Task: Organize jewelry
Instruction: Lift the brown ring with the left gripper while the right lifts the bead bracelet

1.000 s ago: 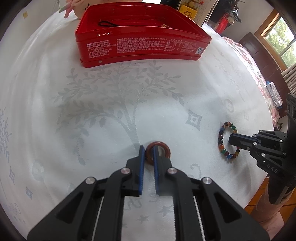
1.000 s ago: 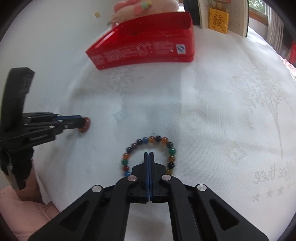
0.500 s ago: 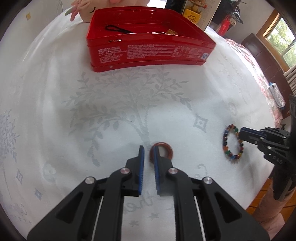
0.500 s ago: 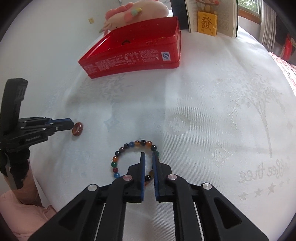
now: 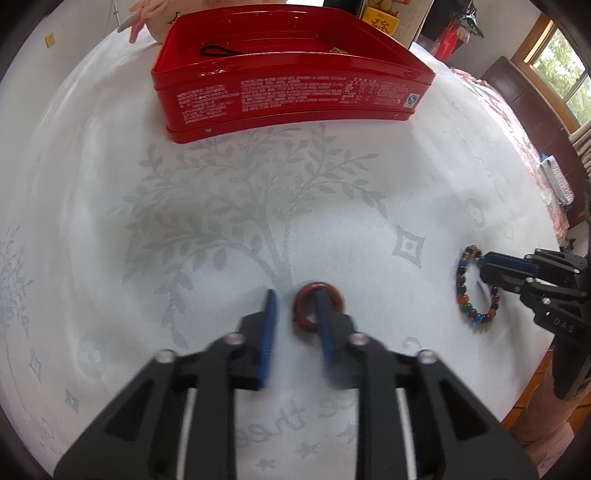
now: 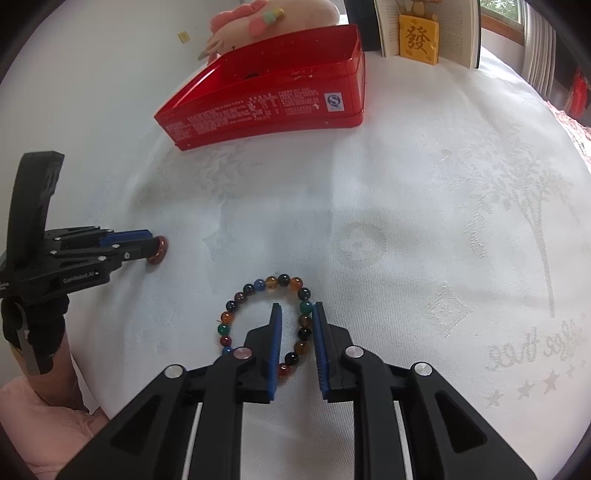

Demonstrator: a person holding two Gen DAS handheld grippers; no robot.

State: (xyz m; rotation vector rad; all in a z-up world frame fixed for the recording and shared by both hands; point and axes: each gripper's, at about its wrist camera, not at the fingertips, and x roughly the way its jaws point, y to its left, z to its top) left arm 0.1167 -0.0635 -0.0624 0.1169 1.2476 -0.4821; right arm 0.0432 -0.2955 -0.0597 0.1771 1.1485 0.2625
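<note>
a round table point(image 5: 110, 229) under a white tablecloth point(image 6: 424, 192) woven with pale grey trees, diamonds, stars and script carries everything. at the far side sits an open red tin box point(image 5: 291, 88) with small white print along its wall. behind it lie a pink plush toy point(image 6: 273, 18) and an open book point(image 6: 454, 33) standing on edge, with a yellow tile point(image 6: 419, 38) bearing a red character before it. near the front edge a reddish-brown ring point(image 5: 318, 306) lies flat on the cloth, and well to its right a bracelet of multicoloured beads point(image 6: 266, 321).
</note>
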